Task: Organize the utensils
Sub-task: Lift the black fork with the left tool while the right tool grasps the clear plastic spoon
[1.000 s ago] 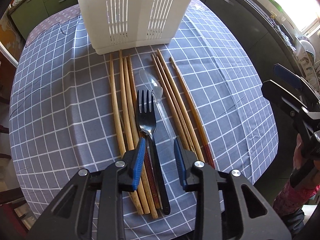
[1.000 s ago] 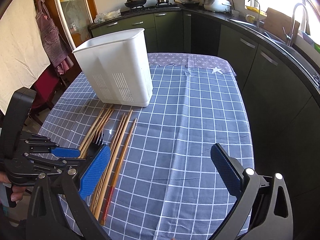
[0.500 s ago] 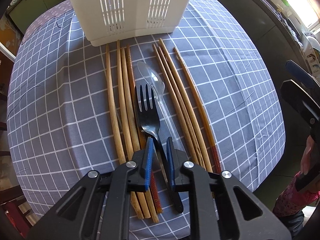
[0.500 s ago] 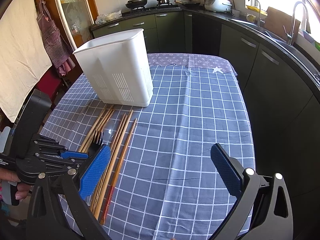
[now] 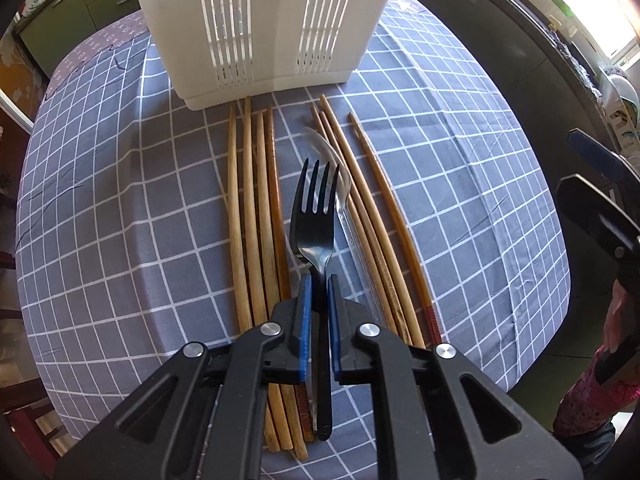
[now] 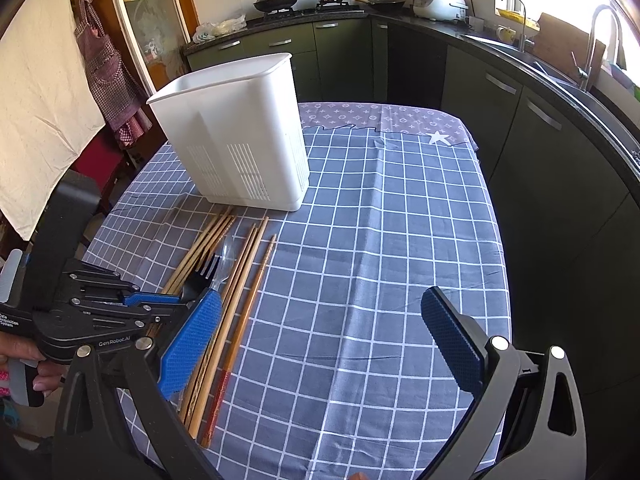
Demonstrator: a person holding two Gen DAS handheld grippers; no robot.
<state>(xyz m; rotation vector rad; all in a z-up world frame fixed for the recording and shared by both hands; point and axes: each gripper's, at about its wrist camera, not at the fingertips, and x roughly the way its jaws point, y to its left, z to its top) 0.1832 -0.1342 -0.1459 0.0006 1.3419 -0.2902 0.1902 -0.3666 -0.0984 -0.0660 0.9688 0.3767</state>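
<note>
**Left hand-held gripper clamped on the black fork**

My left hand-held gripper (image 5: 317, 280) has its blue pads (image 5: 305, 300) pressed together on the neck of the black metal fork (image 5: 316, 220), tines pointing away from me toward the far side. From my left wrist camera I cannot tell whether the fork is lifted or touching the cloth; its handle runs back under the gripper body. Beneath and just right of the fork head lies the clear plastic spoon (image 5: 324, 152), bowl at the far end.

Four pale wooden chopsticks (image 5: 252, 208) lie side by side to the left of the fork, running near to far. Another three wooden chopsticks (image 5: 368, 220) lie to the right, the outermost one with a red patterned end nearest me. All of them rest on the table under a grey-blue checked tablecloth (image 5: 120, 200).

At the far end of the chopsticks stands the white plastic slotted utensil holder (image 5: 264, 28), upright, its base just beyond their tips.

My right hand-held gripper (image 6: 320, 340) hangs over the near right part of the table, fingers spread wide with nothing between them. In that view the left hand-held gripper (image 6: 176, 300) sits at the left, with the fork tines (image 6: 206, 268) poking out past it above the chopsticks.
</note>
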